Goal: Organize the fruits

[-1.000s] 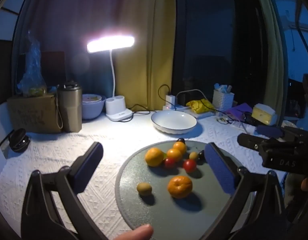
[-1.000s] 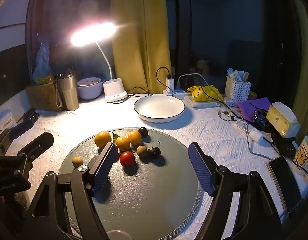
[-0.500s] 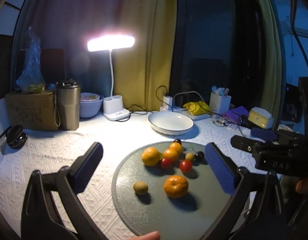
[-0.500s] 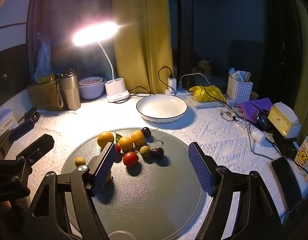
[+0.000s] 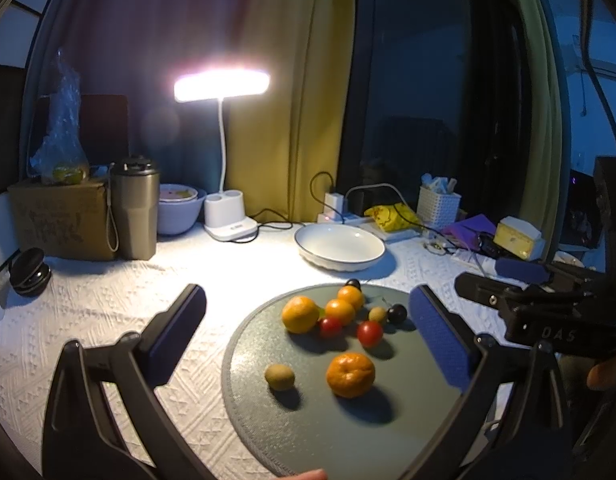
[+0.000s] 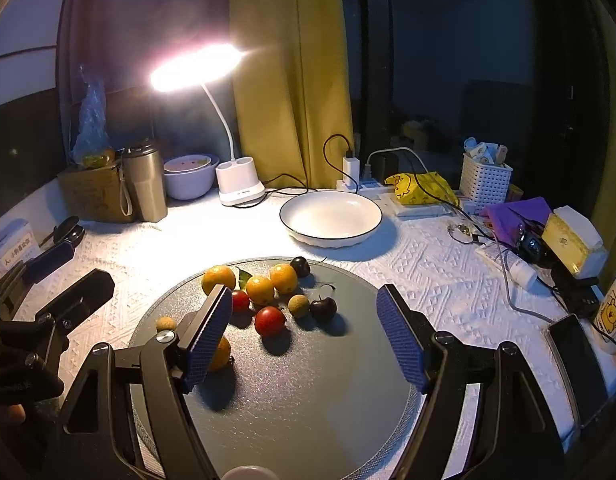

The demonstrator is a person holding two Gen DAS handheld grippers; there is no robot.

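Several fruits lie on a round grey mat (image 5: 347,432) (image 6: 308,392): a near mandarin (image 5: 350,374) (image 6: 221,354), a small brown longan (image 5: 280,376) (image 6: 166,324), and a cluster of oranges (image 5: 300,313) (image 6: 260,289), red tomatoes (image 5: 369,333) (image 6: 270,320) and dark cherries (image 5: 397,313) (image 6: 323,308). An empty white bowl (image 5: 339,246) (image 6: 331,219) stands behind the mat. My left gripper (image 5: 308,332) is open, hovering before the mat's left side. My right gripper (image 6: 304,334) is open over the mat, its left finger hiding part of the near mandarin.
A lit desk lamp (image 5: 228,216), a metal tumbler (image 5: 134,208), a cardboard box (image 5: 60,216) and a lilac bowl (image 5: 180,210) line the back left. Cables, a power strip (image 6: 363,186), a white basket (image 6: 485,178), a tissue box (image 6: 573,240) and a phone (image 6: 575,356) crowd the right.
Both grippers drifted slightly; in the left view the mat and fruits shifted a little left. The fruits themselves have not moved, and both grippers stayed open.
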